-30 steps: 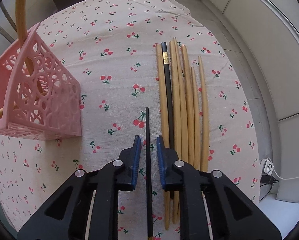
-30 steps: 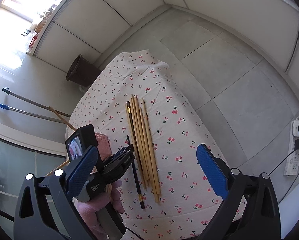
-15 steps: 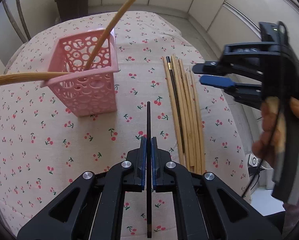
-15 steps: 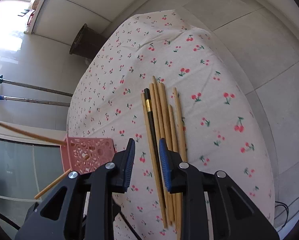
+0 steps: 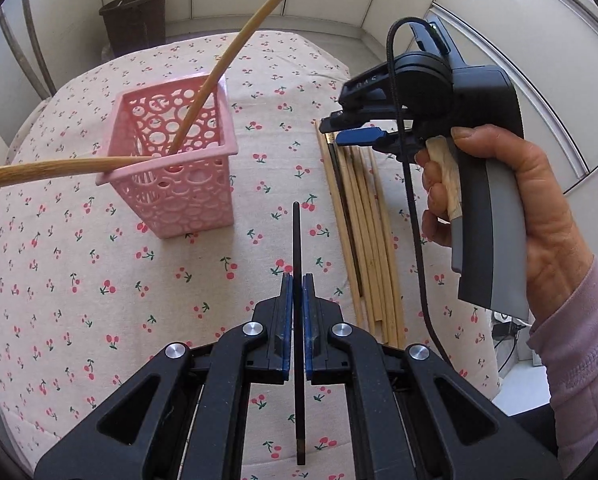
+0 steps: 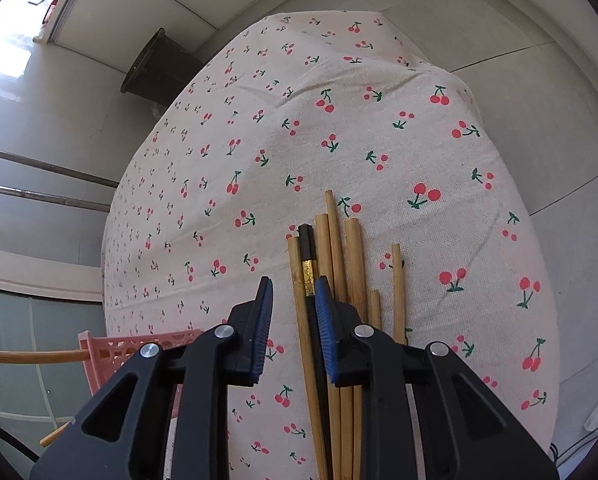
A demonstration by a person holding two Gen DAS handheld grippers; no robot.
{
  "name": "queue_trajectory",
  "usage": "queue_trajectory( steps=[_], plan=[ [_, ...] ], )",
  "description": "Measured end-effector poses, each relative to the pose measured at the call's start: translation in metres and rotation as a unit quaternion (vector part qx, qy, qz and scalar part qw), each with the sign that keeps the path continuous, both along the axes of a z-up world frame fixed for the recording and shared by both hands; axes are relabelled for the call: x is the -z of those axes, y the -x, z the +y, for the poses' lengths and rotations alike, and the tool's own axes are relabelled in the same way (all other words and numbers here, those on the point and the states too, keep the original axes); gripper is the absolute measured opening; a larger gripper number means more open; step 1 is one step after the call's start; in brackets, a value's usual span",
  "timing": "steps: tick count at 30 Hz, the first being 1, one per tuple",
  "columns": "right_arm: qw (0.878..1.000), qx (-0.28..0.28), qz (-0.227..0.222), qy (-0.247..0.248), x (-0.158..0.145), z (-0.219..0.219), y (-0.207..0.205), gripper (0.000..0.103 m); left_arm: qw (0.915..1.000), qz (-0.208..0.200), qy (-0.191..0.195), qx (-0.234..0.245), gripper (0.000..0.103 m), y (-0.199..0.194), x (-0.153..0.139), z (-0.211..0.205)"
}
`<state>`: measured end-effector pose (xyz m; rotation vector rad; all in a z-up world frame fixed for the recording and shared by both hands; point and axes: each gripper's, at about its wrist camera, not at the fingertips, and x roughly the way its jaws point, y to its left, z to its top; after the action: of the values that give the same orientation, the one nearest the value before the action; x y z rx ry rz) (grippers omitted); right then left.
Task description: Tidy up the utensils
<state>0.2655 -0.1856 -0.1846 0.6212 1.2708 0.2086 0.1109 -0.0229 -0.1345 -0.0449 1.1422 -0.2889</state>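
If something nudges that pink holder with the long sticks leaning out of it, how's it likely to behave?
The pink holder is probably light: its walls are thin, perforated plastic. It looks apt to tip, since it stands taller than its base and two long bamboo sticks lean far past its rim. On the cherry-print tablecloth it may slide a little or drag the cloth rather than hold firm.

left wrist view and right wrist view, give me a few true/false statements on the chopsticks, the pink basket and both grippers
1. The left gripper is clamped on a black chopstick. True.
2. The pink basket lies tipped on its side with nothing in it. False: it stands upright, and two bamboo chopsticks lean out of it.
3. The right gripper has lifted a bamboo chopstick clear of the tablecloth. False: its jaws have just been closing, with a gap left, over the bundle of chopsticks lying on the cloth.
4. One chopstick in the bundle is black with a gold band. True.
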Motion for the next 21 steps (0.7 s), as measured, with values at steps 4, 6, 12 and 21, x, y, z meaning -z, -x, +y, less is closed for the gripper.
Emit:
queue_trajectory(
  steps=[4, 6, 12, 21],
  plan=[
    [1.000, 0.008, 0.006, 0.007, 0.003, 0.001, -0.001, 0.013, 1.0000, 0.002, 0.001, -0.006, 0.004, 0.000, -0.002, 0.007],
    [1.000, 0.008, 0.008, 0.017, 0.003, 0.001, -0.001, 0.012, 1.0000, 0.004, 0.000, -0.009, 0.004, 0.000, -0.002, 0.009],
    [0.999, 0.011, 0.015, 0.032, 0.005, -0.002, -0.001, 0.010, 0.9999, 0.004, 0.000, -0.010, 0.004, 0.001, -0.004, 0.014],
    [0.996, -0.003, -0.006, 0.087, 0.003, 0.016, -0.006, 0.008, 0.9998, -0.002, -0.007, -0.018, 0.004, 0.007, -0.008, 0.018]
  ],
)
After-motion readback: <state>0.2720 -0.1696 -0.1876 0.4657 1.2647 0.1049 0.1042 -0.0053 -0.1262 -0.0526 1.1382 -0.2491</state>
